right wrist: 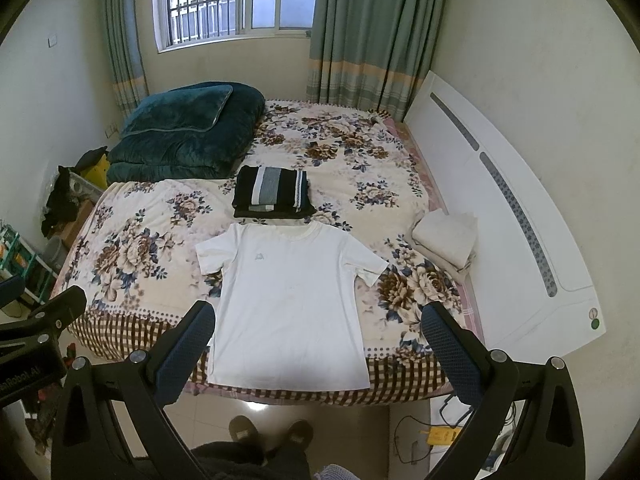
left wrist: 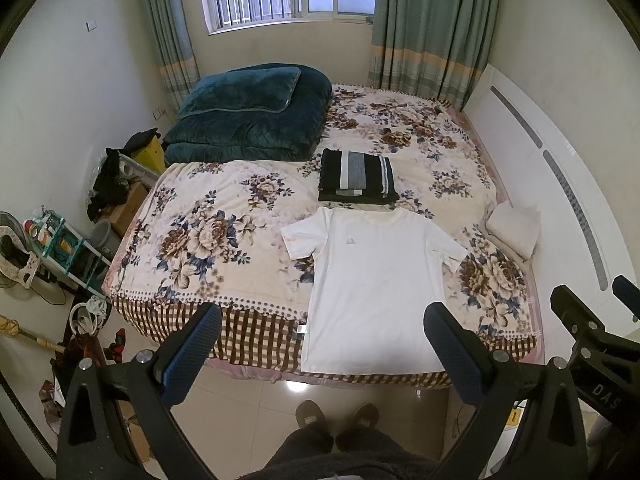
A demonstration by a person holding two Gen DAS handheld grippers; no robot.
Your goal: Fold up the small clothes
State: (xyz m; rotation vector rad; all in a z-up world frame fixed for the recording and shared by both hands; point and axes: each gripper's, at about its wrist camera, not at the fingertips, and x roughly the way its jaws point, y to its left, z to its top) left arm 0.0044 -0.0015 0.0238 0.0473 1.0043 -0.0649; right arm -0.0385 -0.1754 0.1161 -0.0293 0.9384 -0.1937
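White tee (left wrist: 372, 292) spread flat, front up, on the near edge of the bed (left wrist: 208, 236), collar toward the far side, hem at the near edge over the checked border. Just beyond the collar, nearly touching, a folded dark stack (left wrist: 357, 178) with grey and white stripes. Far left on the bed, a folded teal quilt (left wrist: 248, 116); right of the tee, against the white headboard (left wrist: 532, 168), a folded cream cloth (left wrist: 514, 230). Left gripper (left wrist: 322, 356) held above the floor before the bed, jaws spread wide, nothing between the blue pads (left wrist: 188, 354). Right gripper (right wrist: 320, 354) likewise wide open and empty, level with the tee's hem. Slippers (right wrist: 272, 434) on the tile below.
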